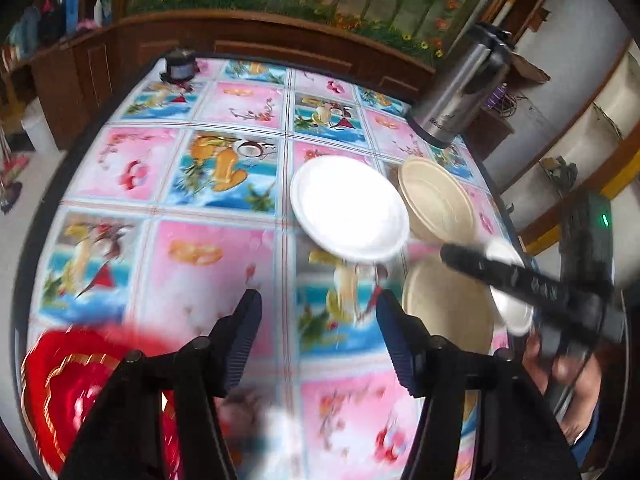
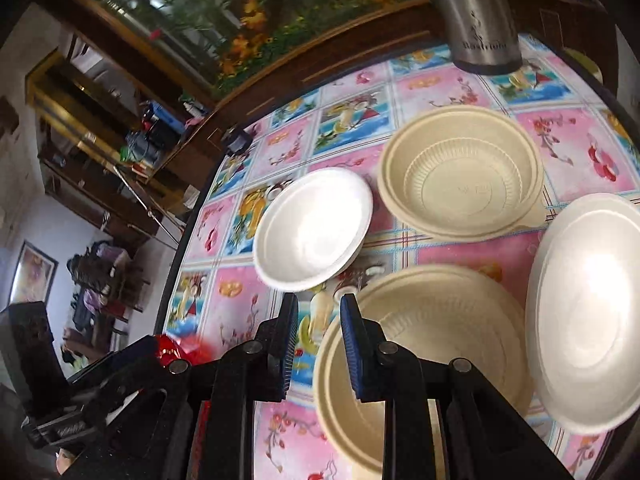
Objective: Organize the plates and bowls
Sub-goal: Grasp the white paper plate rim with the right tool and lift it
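Note:
My left gripper (image 1: pixel 320 332) hangs open over the flowered tablecloth (image 1: pixel 216 248) with nothing between its fingers. A red plate (image 1: pixel 60 380) lies by its left finger at the table's near corner. Ahead lie a white plate (image 1: pixel 348 208) and a beige bowl (image 1: pixel 436 196). A second beige bowl (image 1: pixel 448 312) is nearer. In the right wrist view, my right gripper (image 2: pixel 318 320) stands with a narrow gap and nothing in it. It sits between the white plate (image 2: pixel 312 236) and the near beige bowl (image 2: pixel 432 340). A white bowl (image 2: pixel 588 312) lies to its right, and the far beige bowl (image 2: pixel 460 176) is beyond.
A steel thermos (image 1: pixel 460 88) stands at the far right corner of the table. A small black object (image 1: pixel 180 66) sits at the far left corner. Wooden cabinets and a flower mural run behind the table. The table's right edge (image 1: pixel 500 200) is close to the bowls.

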`<state>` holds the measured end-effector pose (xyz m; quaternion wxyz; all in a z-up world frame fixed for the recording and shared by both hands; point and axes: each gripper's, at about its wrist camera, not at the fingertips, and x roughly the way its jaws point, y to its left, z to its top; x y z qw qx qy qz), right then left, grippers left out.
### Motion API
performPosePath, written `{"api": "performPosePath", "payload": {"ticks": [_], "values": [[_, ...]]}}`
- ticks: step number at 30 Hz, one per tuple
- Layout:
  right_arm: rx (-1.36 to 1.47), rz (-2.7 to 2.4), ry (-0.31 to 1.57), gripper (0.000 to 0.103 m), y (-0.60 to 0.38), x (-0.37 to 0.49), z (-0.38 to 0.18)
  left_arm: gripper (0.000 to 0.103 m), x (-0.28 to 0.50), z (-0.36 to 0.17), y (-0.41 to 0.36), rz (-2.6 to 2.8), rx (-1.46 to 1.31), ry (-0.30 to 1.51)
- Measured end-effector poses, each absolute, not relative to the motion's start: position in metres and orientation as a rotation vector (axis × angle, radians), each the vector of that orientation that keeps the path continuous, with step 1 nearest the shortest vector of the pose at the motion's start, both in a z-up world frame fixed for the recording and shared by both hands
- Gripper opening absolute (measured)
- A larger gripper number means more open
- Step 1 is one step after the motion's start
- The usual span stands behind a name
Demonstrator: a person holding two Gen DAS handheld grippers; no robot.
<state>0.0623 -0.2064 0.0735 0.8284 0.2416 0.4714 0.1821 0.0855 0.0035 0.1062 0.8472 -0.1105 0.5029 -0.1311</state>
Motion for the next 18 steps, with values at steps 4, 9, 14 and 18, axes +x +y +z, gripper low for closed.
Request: {"api": "performPosePath", "payload": {"ticks": [4,9,14,18], "values": [[0.532,0.380,1.017,0.024,-0.210,0.082,0.068,0.059,0.126,0.098,-0.001,-0.261,-0.266,1.083],[0.527,0.371,1.046,0.024,-0.210,0.104,0.059,0.059,0.164,0.078,-0.001,-0.239,-0.310,1.130],[0.523,0.375,1.078,0.024,-0.206,0.117,0.048,0.033,0.186,0.056,-0.008,-0.257,-0.339,1.189],[0.503,0.362,1.102,0.024,-0.197,0.125,0.040,0.016,0.192,0.042,-0.019,-0.260,-0.332,1.226]]}}
